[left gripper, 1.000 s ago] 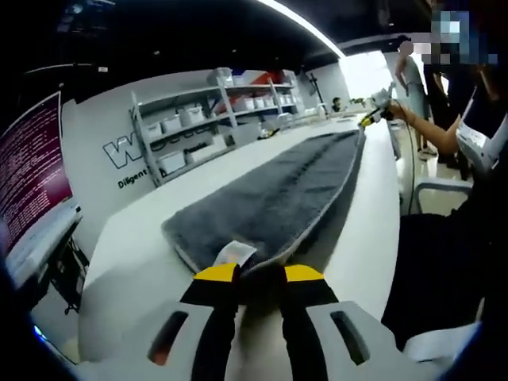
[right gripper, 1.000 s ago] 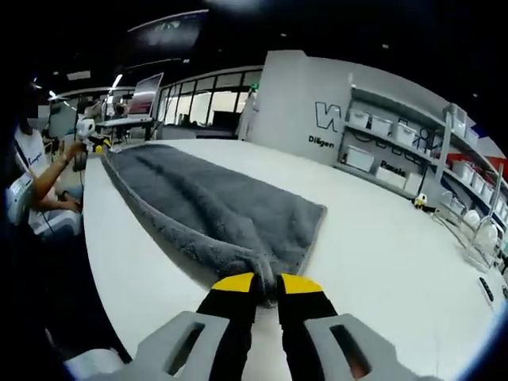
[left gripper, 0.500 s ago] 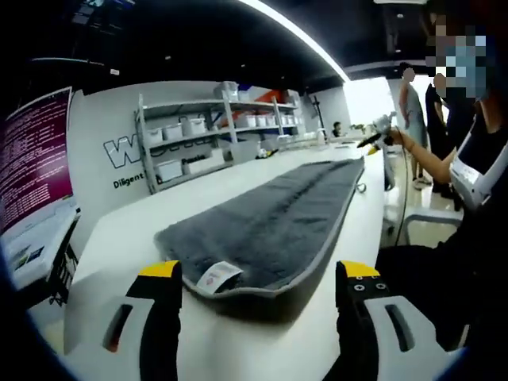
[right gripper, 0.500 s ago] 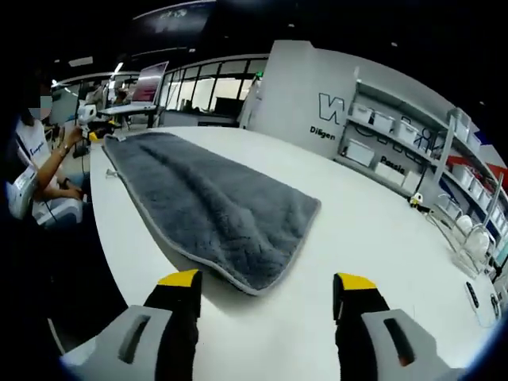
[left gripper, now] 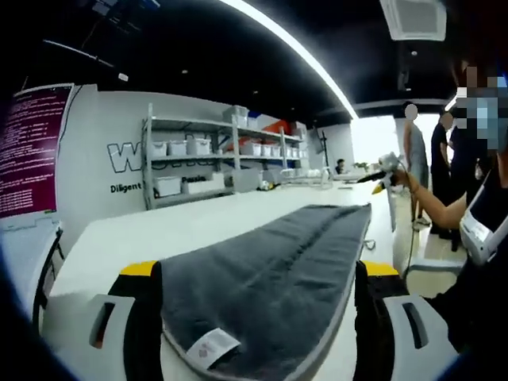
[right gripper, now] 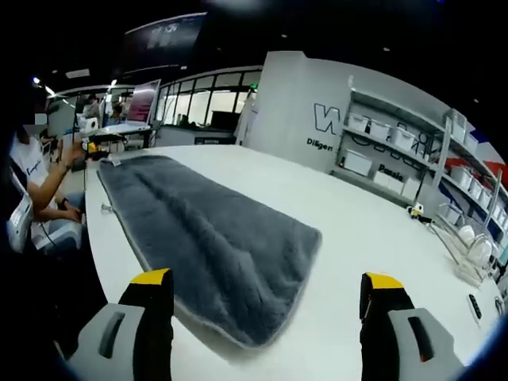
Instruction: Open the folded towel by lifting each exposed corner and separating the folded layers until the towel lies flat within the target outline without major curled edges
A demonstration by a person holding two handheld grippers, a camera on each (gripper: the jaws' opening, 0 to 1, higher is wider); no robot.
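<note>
The grey towel [left gripper: 278, 270] lies spread lengthwise on the white table [right gripper: 373, 230], one end between each pair of wide-open, empty jaws, left gripper [left gripper: 254, 278] and right gripper [right gripper: 266, 298] apparently positioned for flatness inspection.

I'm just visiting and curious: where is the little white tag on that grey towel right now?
In the left gripper view, the white tag sits at the near end of the grey towel, low between the open left gripper jaws, on the white table.

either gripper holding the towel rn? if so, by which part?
Nothing is held. The left gripper and the right gripper both have jaws wide open, with the grey towel lying loose on the white table.
</note>
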